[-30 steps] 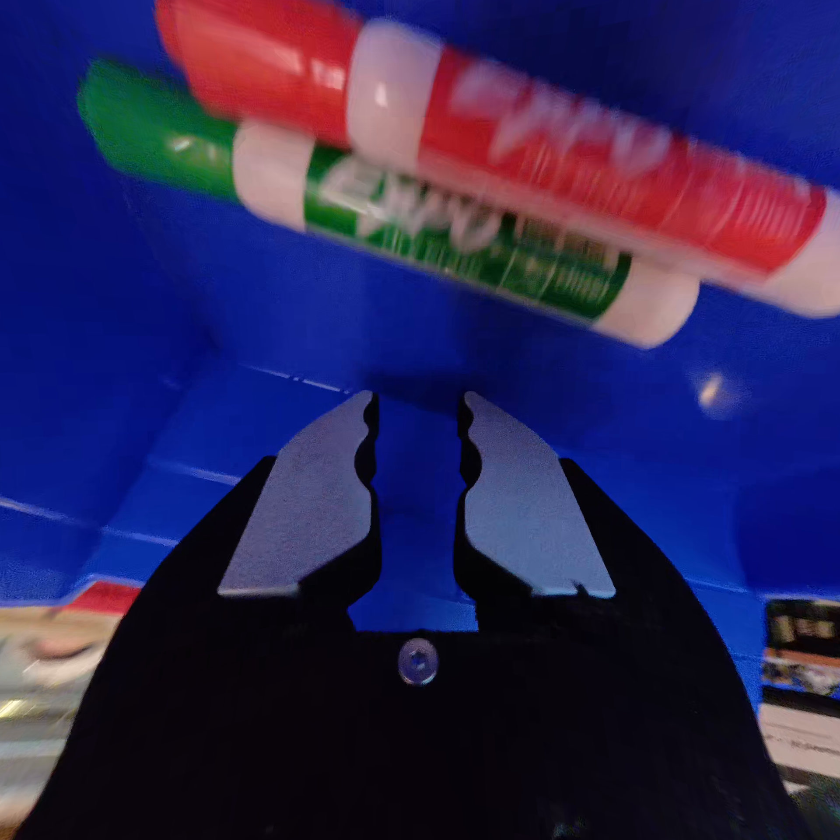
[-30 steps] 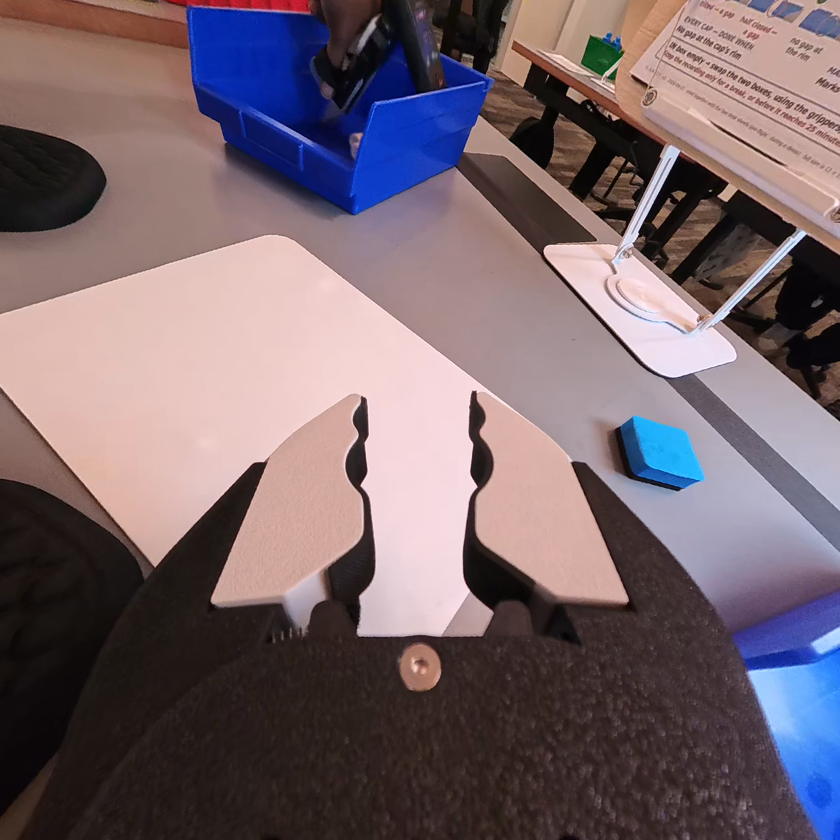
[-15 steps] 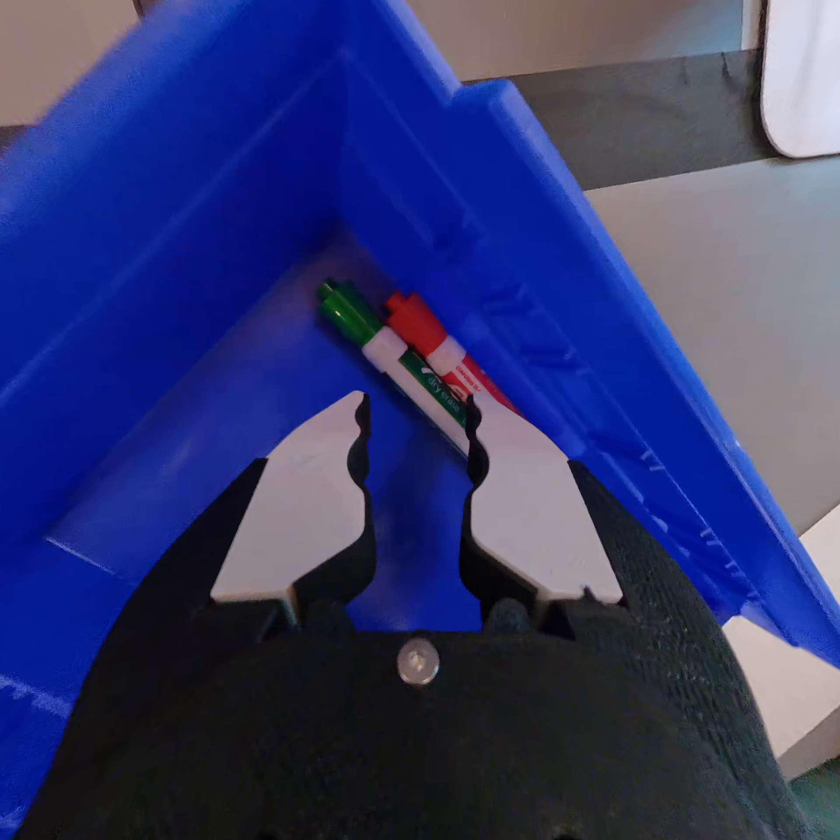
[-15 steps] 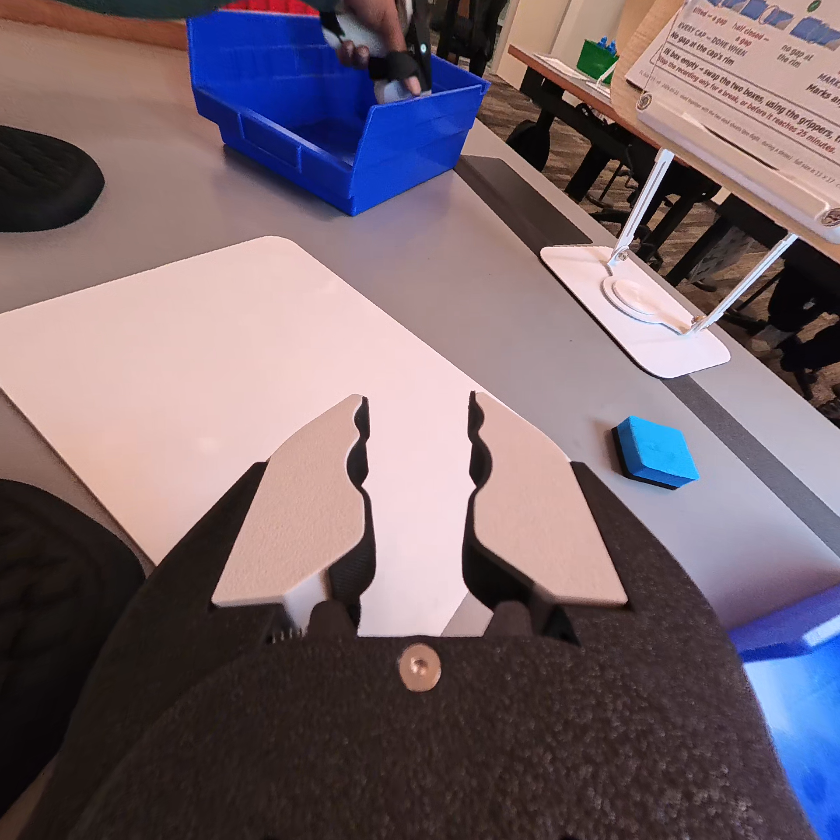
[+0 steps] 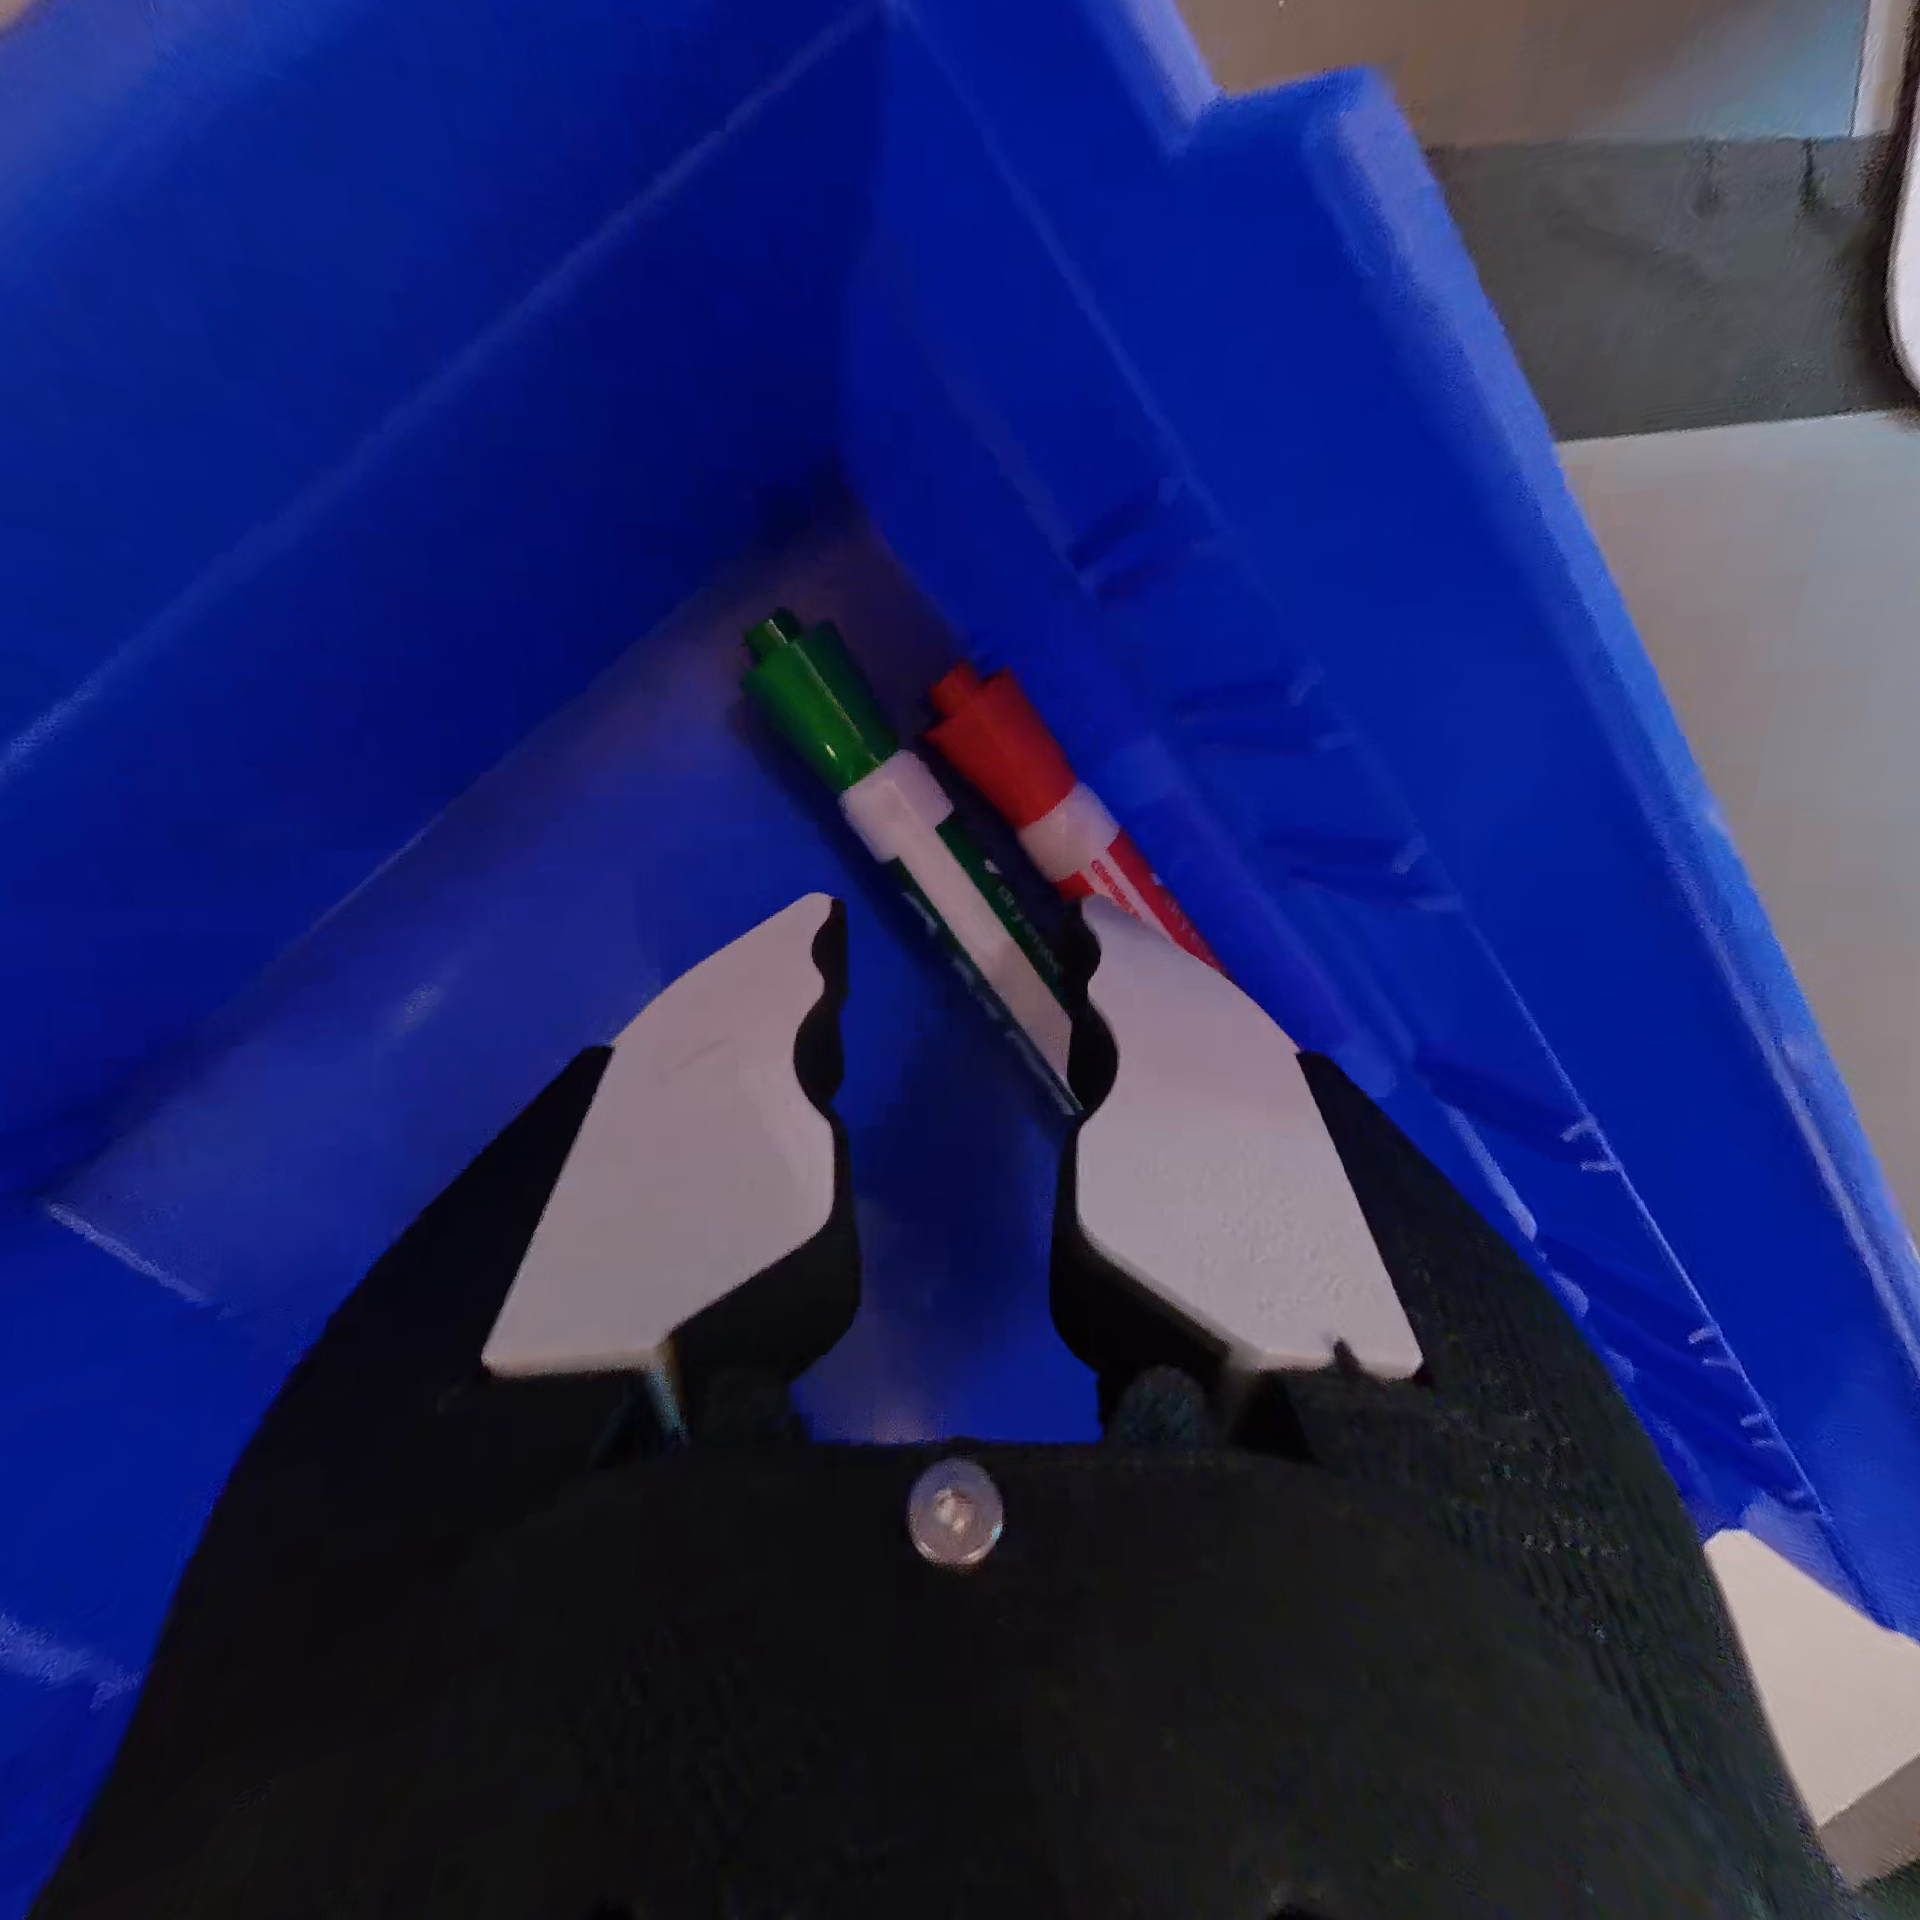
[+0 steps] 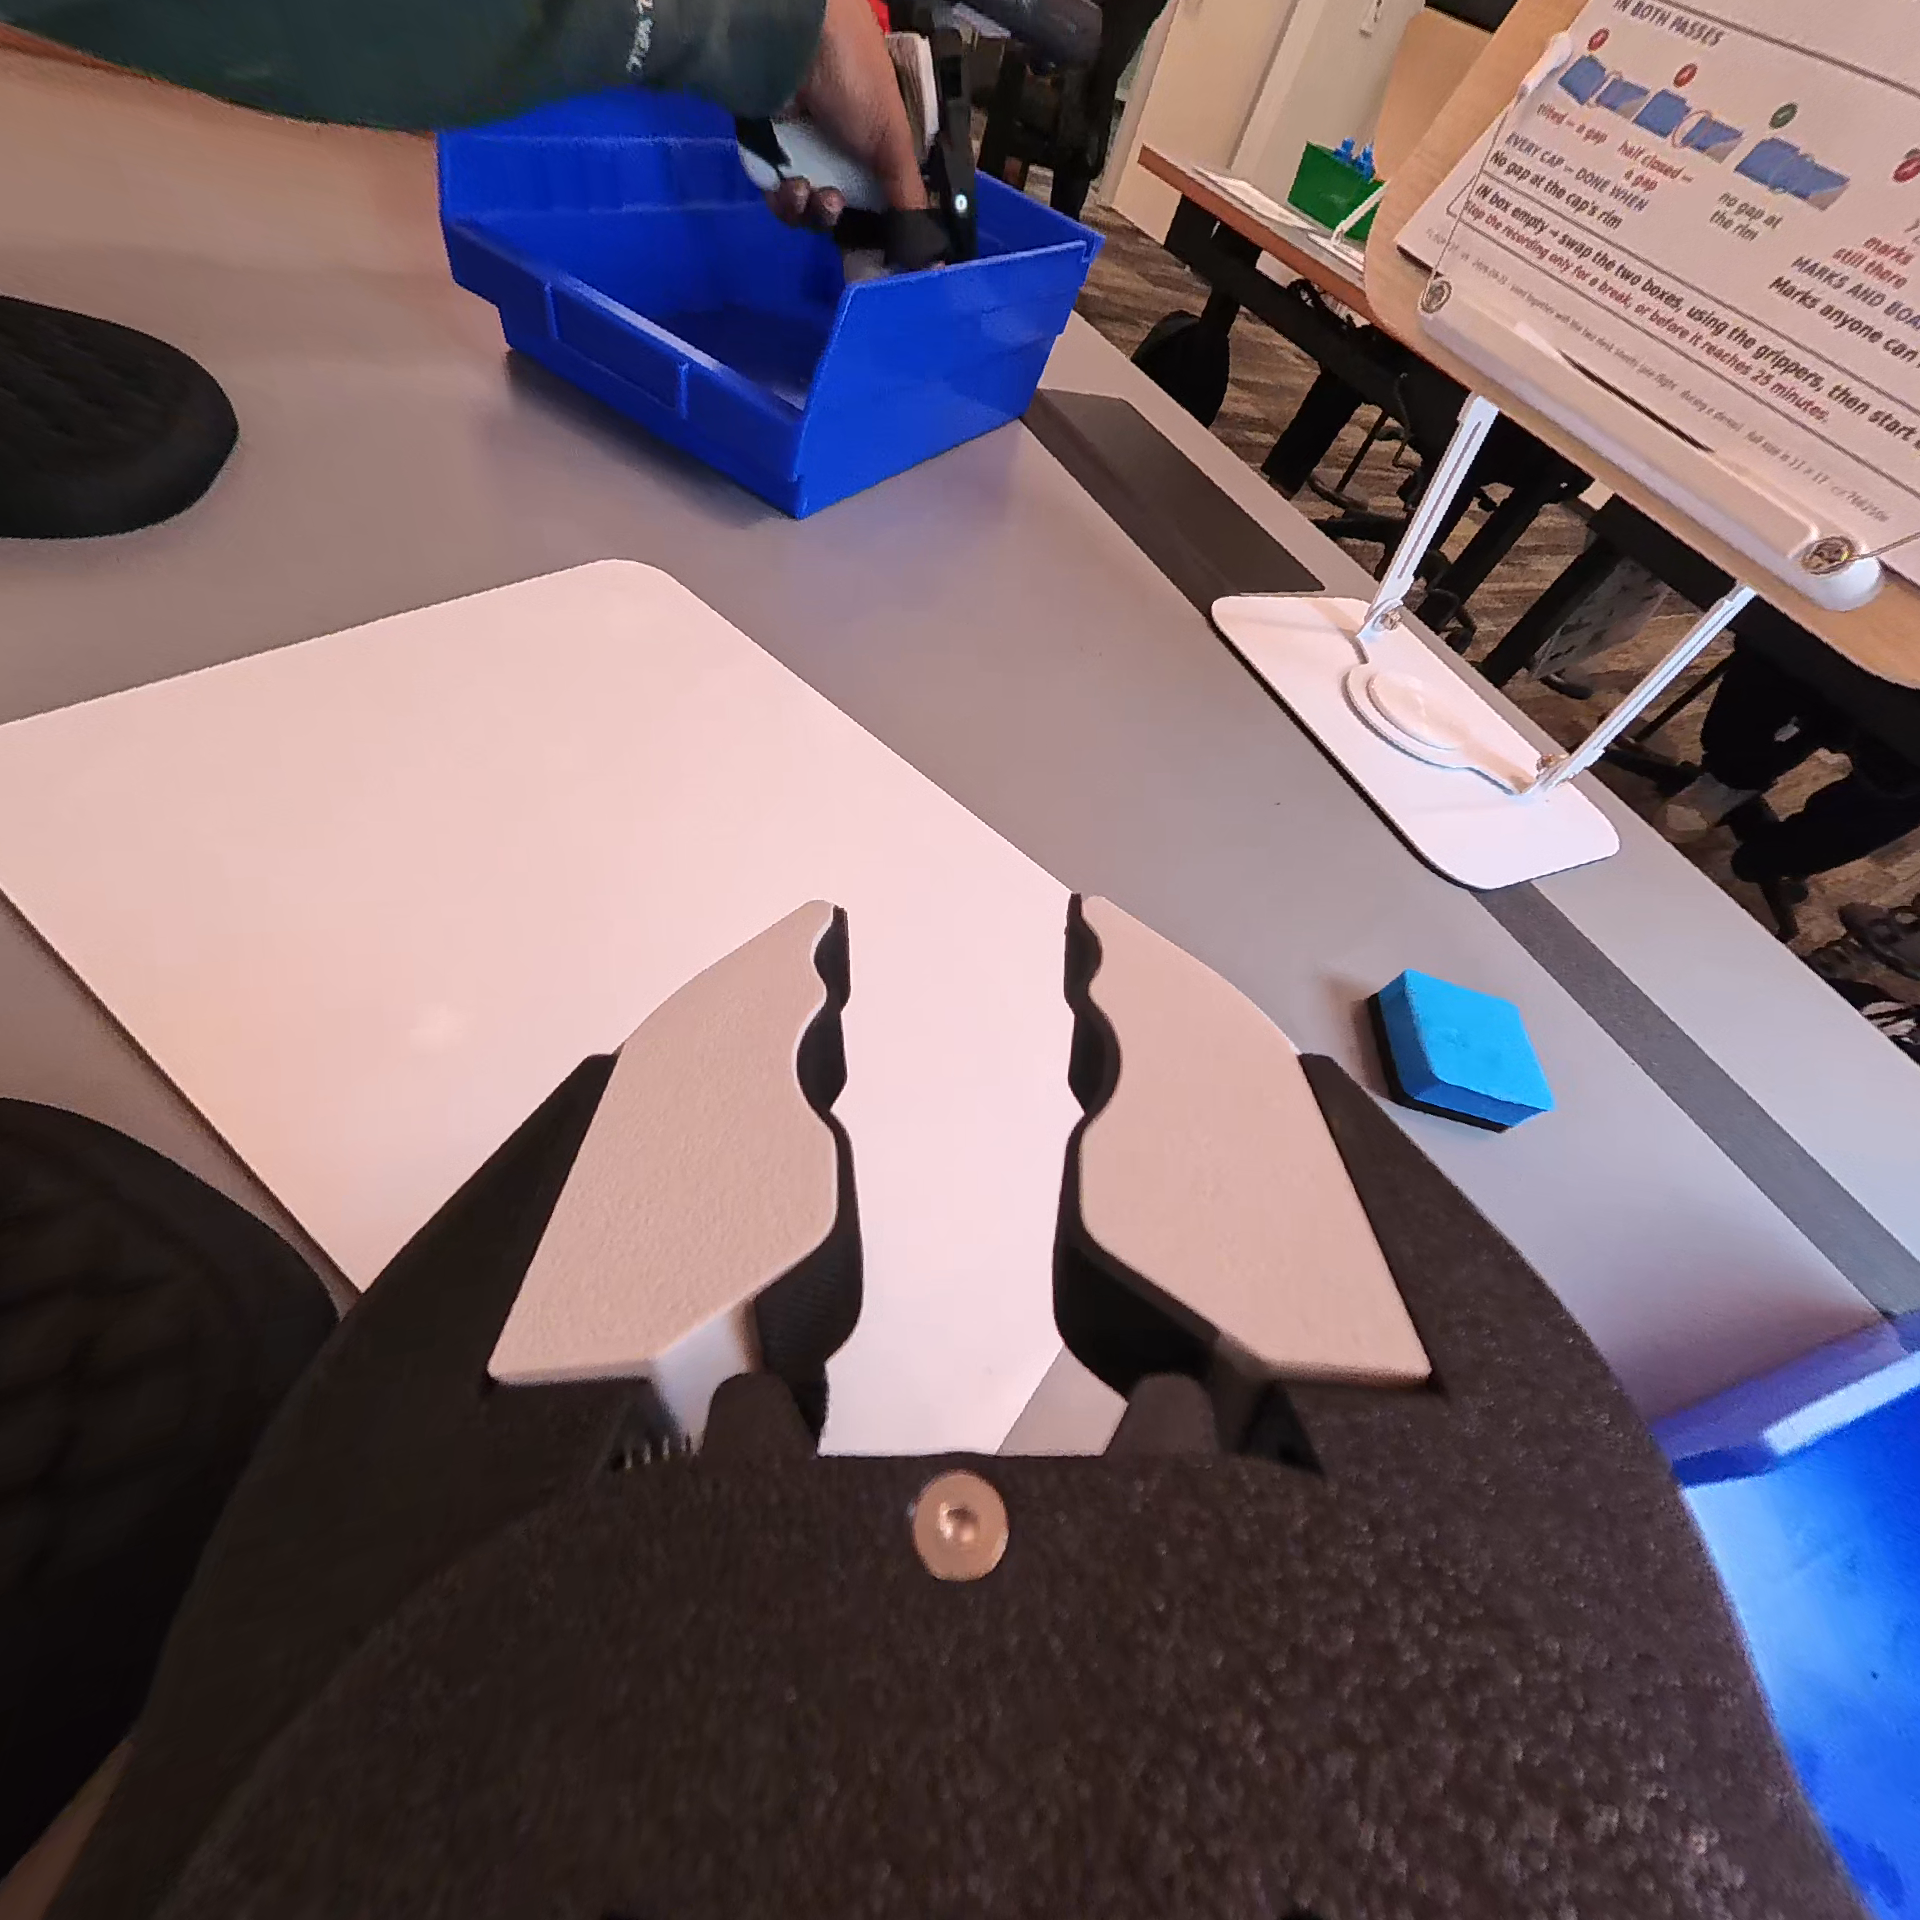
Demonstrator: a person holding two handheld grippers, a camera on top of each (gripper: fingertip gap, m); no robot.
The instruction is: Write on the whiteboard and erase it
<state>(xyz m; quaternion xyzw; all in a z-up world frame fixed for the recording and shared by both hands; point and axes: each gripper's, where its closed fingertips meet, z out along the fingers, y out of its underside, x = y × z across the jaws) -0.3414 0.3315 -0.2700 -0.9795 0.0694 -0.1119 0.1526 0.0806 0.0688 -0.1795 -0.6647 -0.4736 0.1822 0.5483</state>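
In the left wrist view, a green marker and a red marker lie side by side in a corner of a blue bin. My left gripper is open and empty above the bin floor, its right finger over the markers' barrels. In the right wrist view, my right gripper is open and empty above the near edge of a blank whiteboard. A blue eraser lies on the table right of the board. The left gripper shows far off inside the blue bin.
A white document stand holding a printed sheet stands at the right. Black pads lie at far left and near left. A second blue bin sits at the near right corner. A person's sleeve reaches over the far bin. Measured from the fingertips, the blue eraser is 20 centimetres or so from the right gripper and 45 centimetres from the left.
The left gripper has pulled back and up from close to the markers, so they now look smaller and lie in the bin's corner. The right gripper has hardly moved.
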